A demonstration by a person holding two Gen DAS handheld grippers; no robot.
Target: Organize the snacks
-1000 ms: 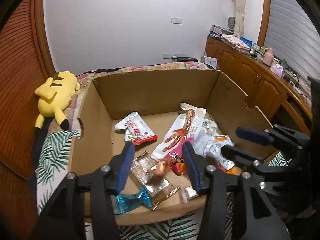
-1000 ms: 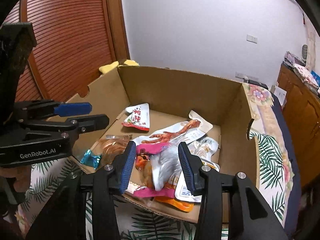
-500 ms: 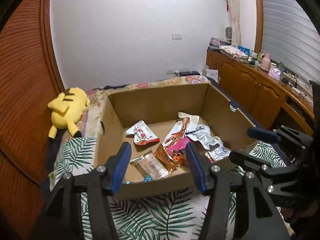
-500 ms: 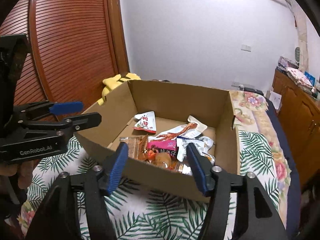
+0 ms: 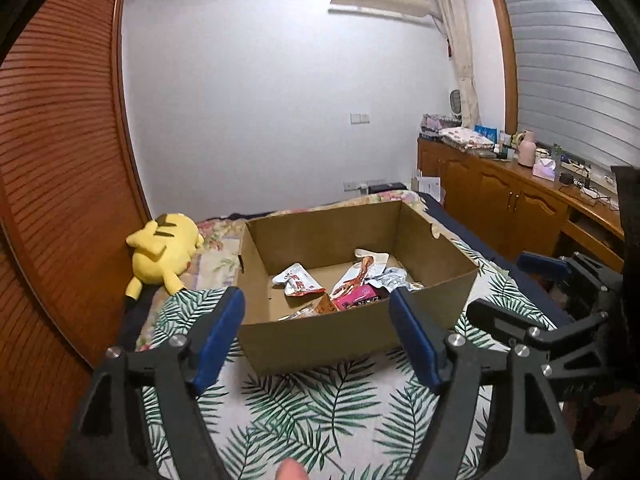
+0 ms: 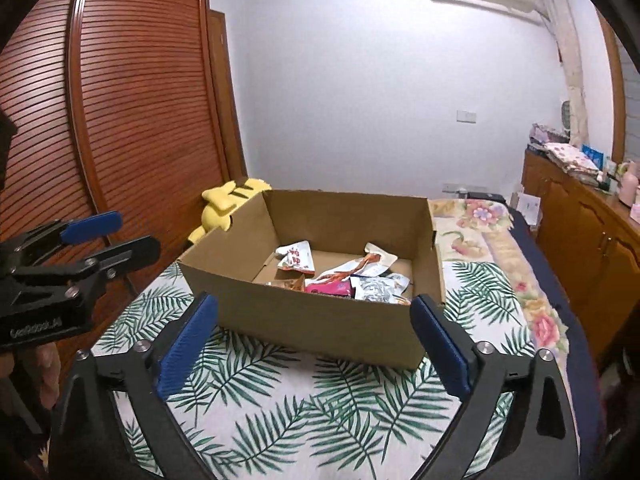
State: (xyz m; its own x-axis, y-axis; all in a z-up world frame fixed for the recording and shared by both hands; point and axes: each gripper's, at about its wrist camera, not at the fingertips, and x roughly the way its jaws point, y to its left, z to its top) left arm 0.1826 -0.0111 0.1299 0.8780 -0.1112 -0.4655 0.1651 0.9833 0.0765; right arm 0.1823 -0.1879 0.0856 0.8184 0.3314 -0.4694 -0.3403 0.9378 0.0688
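An open cardboard box (image 5: pixel 320 336) stands on the leaf-print bedspread; it also shows in the right wrist view (image 6: pixel 320 328). Several snack packets lie inside, among them a white and red packet (image 5: pixel 296 280), a chicken-feet packet (image 5: pixel 362 272) and a pink packet (image 6: pixel 328 289). My left gripper (image 5: pixel 316 332) is open and empty, held back from the box's near wall. My right gripper (image 6: pixel 314 338) is open and empty, also in front of the box. Each gripper shows at the edge of the other's view.
A yellow plush toy (image 5: pixel 164 248) lies left of the box against the wooden slatted wardrobe (image 5: pixel 52 200). A wooden cabinet (image 5: pixel 520 208) with clutter on top runs along the right. The leaf-print bedspread (image 6: pixel 320 408) lies between me and the box.
Both grippers have pulled back and up from over the box, and their jaws have opened wider. The box and snacks now sit farther away.
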